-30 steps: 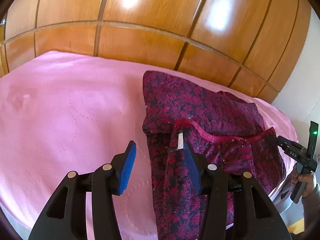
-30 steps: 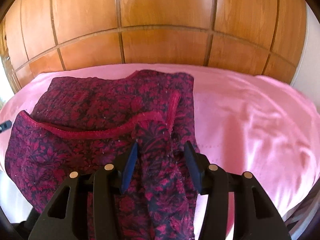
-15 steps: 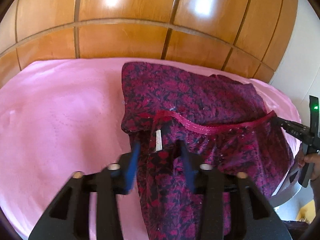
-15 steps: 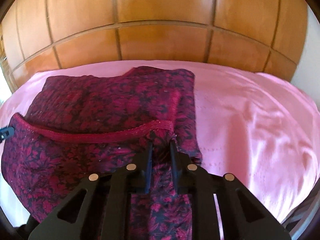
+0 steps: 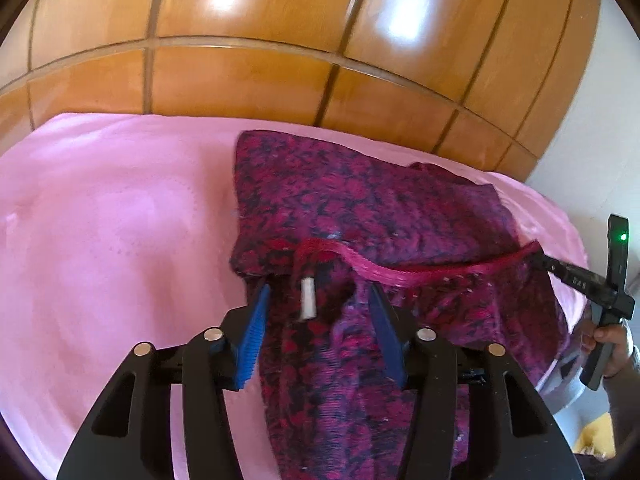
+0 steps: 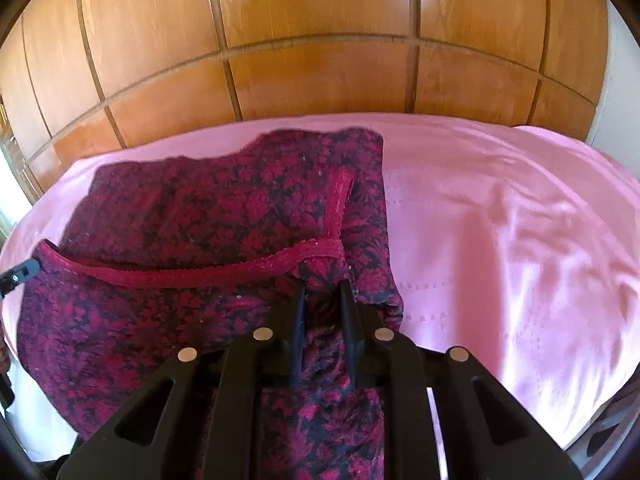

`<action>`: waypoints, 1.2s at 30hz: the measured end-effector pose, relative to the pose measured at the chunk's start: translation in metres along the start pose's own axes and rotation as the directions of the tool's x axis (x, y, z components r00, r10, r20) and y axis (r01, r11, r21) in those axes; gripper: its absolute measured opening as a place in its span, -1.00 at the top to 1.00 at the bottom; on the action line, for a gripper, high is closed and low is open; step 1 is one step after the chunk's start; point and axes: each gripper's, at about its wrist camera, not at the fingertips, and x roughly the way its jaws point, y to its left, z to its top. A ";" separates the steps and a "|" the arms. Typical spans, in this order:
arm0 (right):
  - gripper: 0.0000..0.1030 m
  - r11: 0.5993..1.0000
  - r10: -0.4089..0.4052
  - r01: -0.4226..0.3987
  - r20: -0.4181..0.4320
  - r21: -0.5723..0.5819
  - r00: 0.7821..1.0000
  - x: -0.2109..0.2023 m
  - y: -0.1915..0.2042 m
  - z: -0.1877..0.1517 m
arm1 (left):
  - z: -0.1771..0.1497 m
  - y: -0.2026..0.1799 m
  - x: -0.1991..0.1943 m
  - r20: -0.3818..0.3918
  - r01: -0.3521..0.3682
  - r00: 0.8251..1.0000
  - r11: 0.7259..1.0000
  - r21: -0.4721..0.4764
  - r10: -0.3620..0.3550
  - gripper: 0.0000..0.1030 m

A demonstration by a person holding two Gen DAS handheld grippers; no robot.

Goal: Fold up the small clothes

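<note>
A dark red floral garment [image 5: 384, 216] with a red trim band [image 5: 420, 272] lies on a pink sheet [image 5: 100, 240]; its near part hangs over the front edge. My left gripper [image 5: 318, 300] is open, its blue pads either side of the garment's corner with a white label [image 5: 308, 298]. In the right wrist view the garment [image 6: 208, 220] fills the left half. My right gripper [image 6: 323, 292] is shut on the garment's other corner, by the trim [image 6: 200, 274]. The right gripper also shows in the left wrist view [image 5: 576, 280], and the left one's tip in the right wrist view [image 6: 18, 274].
A glossy wooden panelled wall [image 5: 280, 60] stands right behind the sheet. The sheet [image 6: 500, 220] stretches right of the garment in the right wrist view. A white wall [image 5: 600, 140] is at the far right. A hand [image 5: 612, 340] holds the right gripper's handle.
My right gripper has closed on the garment's corner. My left gripper has moved right, from beside the garment to straddling its labelled corner, jaws still apart.
</note>
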 end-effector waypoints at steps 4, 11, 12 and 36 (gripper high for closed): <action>0.73 1.000 -0.025 0.025 -0.019 0.017 1.000 0.008 -0.007 -0.001 | -0.003 0.000 0.018 -0.050 0.006 0.999 1.000 -0.001 -0.006 0.63; 0.66 0.999 -0.026 0.028 -0.065 0.028 0.998 0.035 -0.009 -0.007 | -0.008 0.000 0.013 -0.016 -0.045 0.999 0.999 -0.021 0.044 0.75; 0.54 0.999 -0.027 0.029 -0.064 0.024 0.998 0.035 -0.009 -0.007 | -0.008 -0.004 0.009 -0.001 -0.061 0.998 0.998 -0.007 0.061 0.75; 0.32 0.997 -0.079 0.079 -0.079 -0.005 0.994 0.034 -0.004 -0.014 | -0.025 -0.026 -0.030 0.118 -0.310 0.947 0.945 0.103 0.297 0.18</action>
